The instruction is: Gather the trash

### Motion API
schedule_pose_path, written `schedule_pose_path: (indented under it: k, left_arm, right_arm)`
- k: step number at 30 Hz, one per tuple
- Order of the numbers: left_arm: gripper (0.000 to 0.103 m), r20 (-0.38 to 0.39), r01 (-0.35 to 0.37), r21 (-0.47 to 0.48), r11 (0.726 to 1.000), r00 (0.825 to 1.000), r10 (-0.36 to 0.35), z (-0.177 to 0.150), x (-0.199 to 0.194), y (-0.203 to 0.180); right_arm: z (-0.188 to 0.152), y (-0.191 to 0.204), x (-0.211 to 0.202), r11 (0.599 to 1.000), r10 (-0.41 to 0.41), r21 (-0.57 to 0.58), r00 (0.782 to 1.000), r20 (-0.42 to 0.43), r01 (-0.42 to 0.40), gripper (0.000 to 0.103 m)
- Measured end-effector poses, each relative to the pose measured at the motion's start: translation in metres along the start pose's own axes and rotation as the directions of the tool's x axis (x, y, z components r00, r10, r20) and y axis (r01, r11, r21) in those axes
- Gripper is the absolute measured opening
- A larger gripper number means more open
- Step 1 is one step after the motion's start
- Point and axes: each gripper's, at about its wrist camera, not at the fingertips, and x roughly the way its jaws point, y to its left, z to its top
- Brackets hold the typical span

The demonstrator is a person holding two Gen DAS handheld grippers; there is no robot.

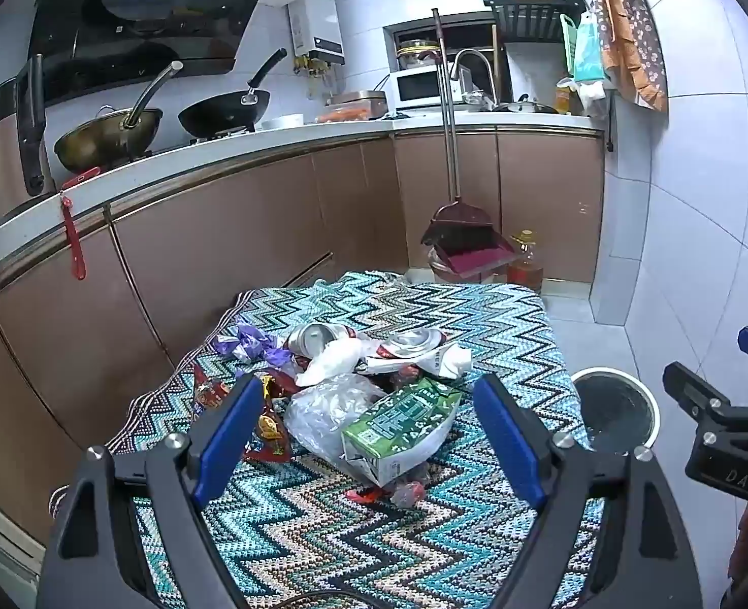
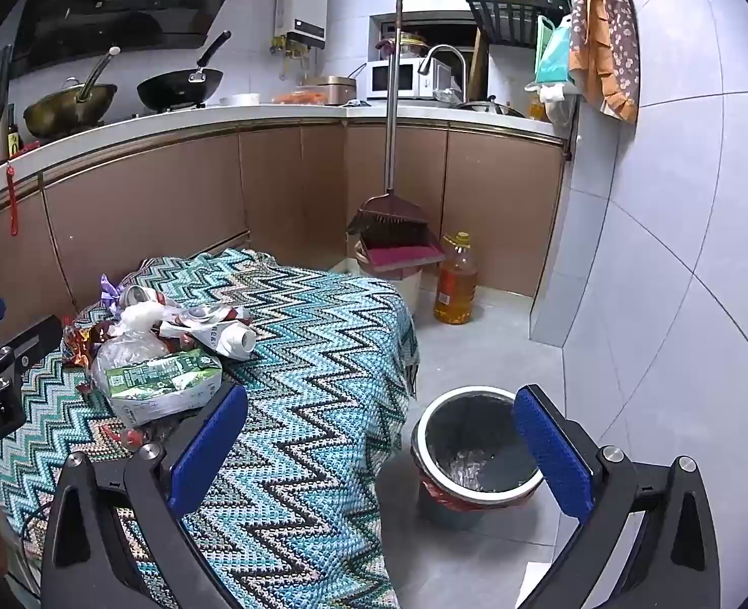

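A pile of trash lies on a table covered with a zigzag cloth [image 1: 424,304]. It holds a green and white carton [image 1: 399,424], a clear plastic bag [image 1: 323,411], crushed cans [image 1: 313,337], purple wrapping [image 1: 252,342] and red snack wrappers [image 1: 272,431]. My left gripper [image 1: 368,429] is open, its blue pads on either side of the carton, just short of it. My right gripper [image 2: 381,441] is open and empty, over the table's right edge and the trash bin [image 2: 475,451] on the floor. The carton also shows in the right wrist view [image 2: 163,380].
A broom and dustpan [image 2: 394,233] lean on the brown cabinets behind the table. An oil bottle [image 2: 455,279] stands on the floor beside them. Woks [image 1: 221,111] sit on the counter. A tiled wall [image 2: 678,254] is at the right.
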Motion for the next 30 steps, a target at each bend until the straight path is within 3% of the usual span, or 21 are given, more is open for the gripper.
schedule_pose_path:
  k: [30]
  left_arm:
    - [0.084,0.037,-0.022,-0.013,1.0,0.999,0.022,0.006,-0.006,-0.002]
  right_arm:
    - [0.004,-0.007,-0.006,0.999,-0.046,0.015,0.998,0.033,0.045,0.103]
